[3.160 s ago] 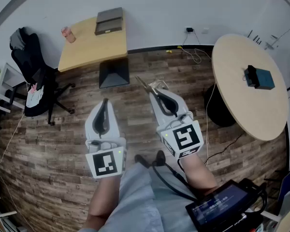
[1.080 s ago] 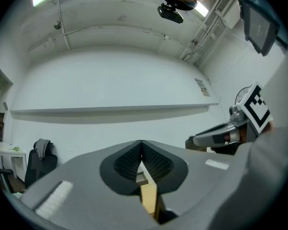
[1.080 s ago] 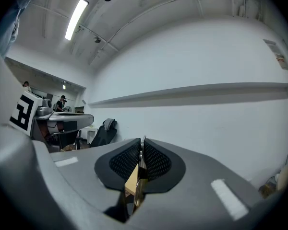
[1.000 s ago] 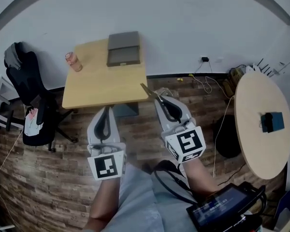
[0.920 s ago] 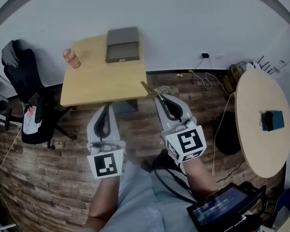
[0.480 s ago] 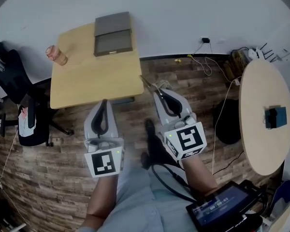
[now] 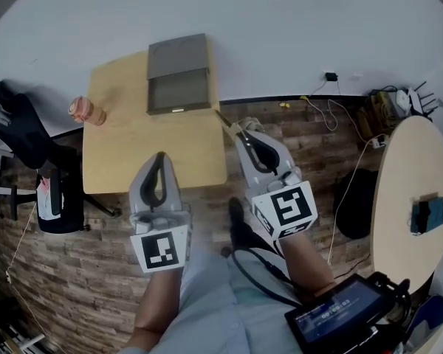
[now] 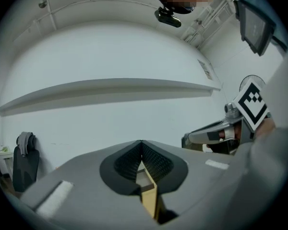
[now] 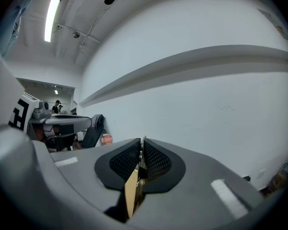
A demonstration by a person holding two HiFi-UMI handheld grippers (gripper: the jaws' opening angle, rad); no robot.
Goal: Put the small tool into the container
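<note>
While the small tool (image 7: 227, 121), a thin metal piece, is sticking out past the tips of the right gripper (image 7: 240, 133), its jaws are pressing together on the rear of it, so the free end is leading toward the target. The tool is hanging in the air just at the right edge of the wooden table (image 7: 133, 150), not yet over the container (image 7: 179, 76), a grey box sitting at the back of the table against the wall. The gripper is pointing roughly level, which is probably keeping the tool ready to go in over the box's rim. The left gripper (image 7: 160, 157) is riding alongside over the table's near edge with its jaws closed and nothing between them, seemingly taking no part in this step. A pinkish cup (image 7: 86, 110) is standing at the table's left side, well apart from the box.
</note>
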